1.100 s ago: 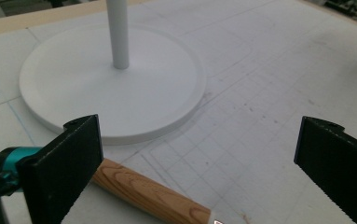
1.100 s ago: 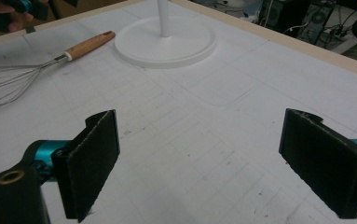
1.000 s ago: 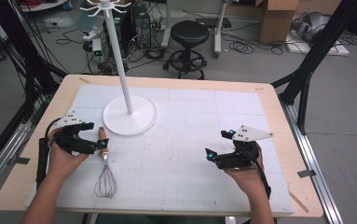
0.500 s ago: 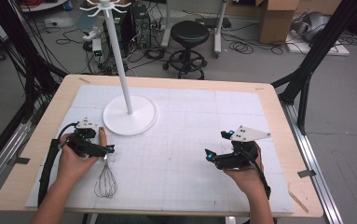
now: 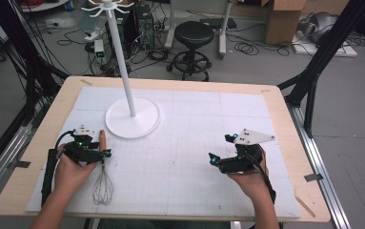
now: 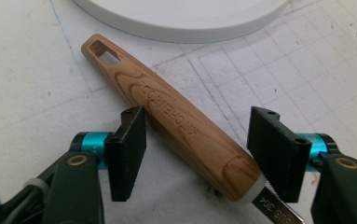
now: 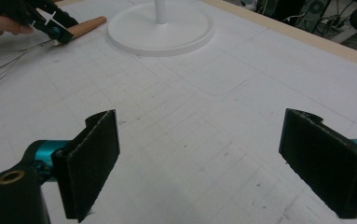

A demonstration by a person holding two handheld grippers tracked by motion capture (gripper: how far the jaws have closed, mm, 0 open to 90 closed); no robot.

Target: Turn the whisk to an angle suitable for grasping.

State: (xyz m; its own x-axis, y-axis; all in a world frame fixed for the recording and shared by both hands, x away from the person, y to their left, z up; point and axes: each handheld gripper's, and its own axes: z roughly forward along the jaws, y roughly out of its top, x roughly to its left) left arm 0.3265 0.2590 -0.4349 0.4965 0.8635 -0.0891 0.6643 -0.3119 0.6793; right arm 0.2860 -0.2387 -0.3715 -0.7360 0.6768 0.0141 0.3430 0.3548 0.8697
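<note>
left claw (image 6: 195, 156) gapes wide, straddling whisk (image 6: 167, 116) handle; right claw (image 7: 213, 163) wide too.

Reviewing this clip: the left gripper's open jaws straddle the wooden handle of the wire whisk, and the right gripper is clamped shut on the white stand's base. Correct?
Not quite. The left gripper does straddle the wire whisk's wooden handle, but the right gripper is open over bare mat, far from the white stand's round base, as the right gripper view shows.

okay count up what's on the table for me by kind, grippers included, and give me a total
Whisk, wooden handle, lying flat: 1
White hook stand: 1
White grid mat: 1
Handheld grippers, left gripper and right gripper: 2
Total: 5
</note>
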